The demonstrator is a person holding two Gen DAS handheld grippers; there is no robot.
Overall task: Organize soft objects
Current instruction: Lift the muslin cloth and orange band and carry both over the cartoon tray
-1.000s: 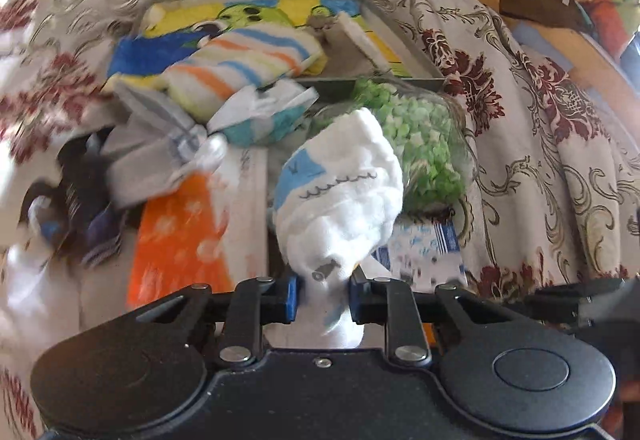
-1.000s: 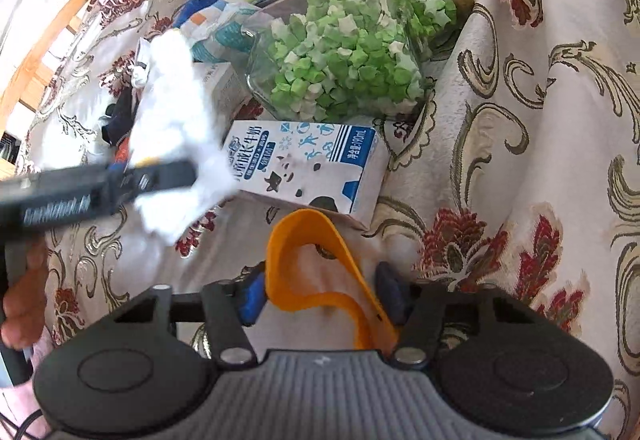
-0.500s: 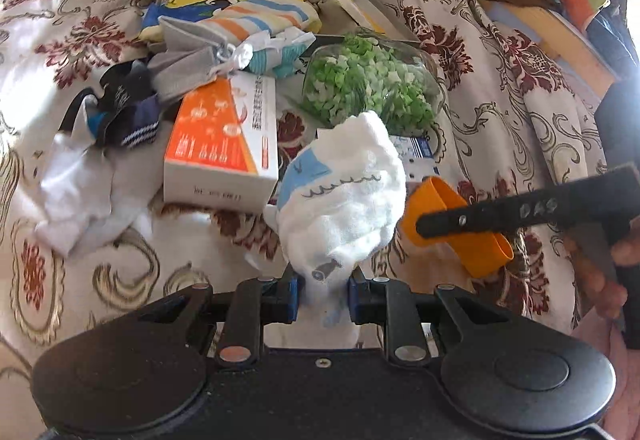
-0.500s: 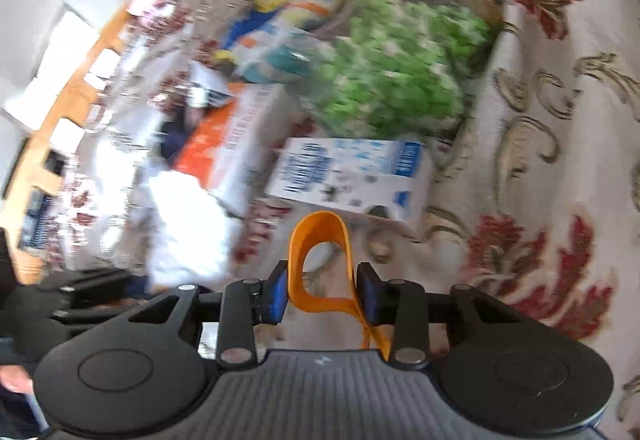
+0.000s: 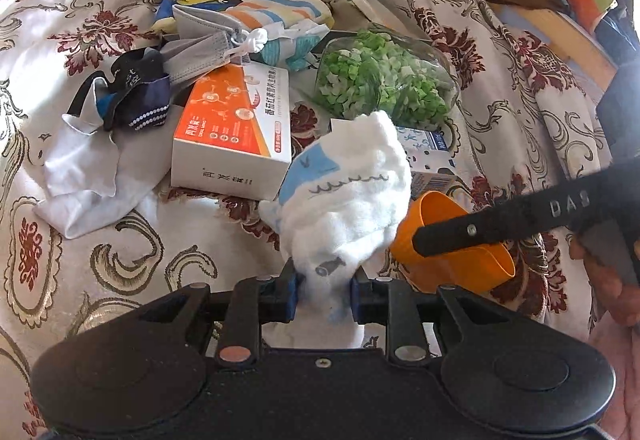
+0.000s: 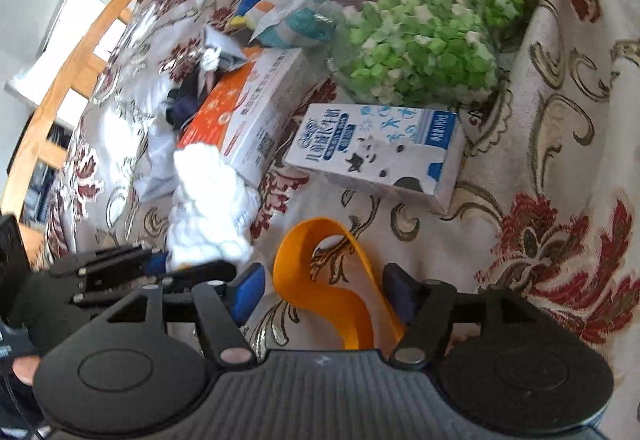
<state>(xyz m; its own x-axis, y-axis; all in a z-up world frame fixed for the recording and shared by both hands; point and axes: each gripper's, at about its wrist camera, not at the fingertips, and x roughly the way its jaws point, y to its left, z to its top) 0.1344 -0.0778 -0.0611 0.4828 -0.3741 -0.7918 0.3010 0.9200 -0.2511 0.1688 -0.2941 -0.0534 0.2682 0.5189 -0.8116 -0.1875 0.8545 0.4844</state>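
On the floral bedspread (image 5: 100,240), my left gripper (image 5: 323,290) clamps the white fluffy shark-print sock (image 5: 348,195), right fingers (image 6: 248,290) opening around the soft orange cup (image 6: 332,288); dark socks (image 5: 132,95) and white cloth (image 5: 80,175) remain unsorted.

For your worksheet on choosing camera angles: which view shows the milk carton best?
The right wrist view: the milk carton lies whole on the bedspread, its printed face and cow picture clear. In the left wrist view, the white sock in the left gripper hides most of it.
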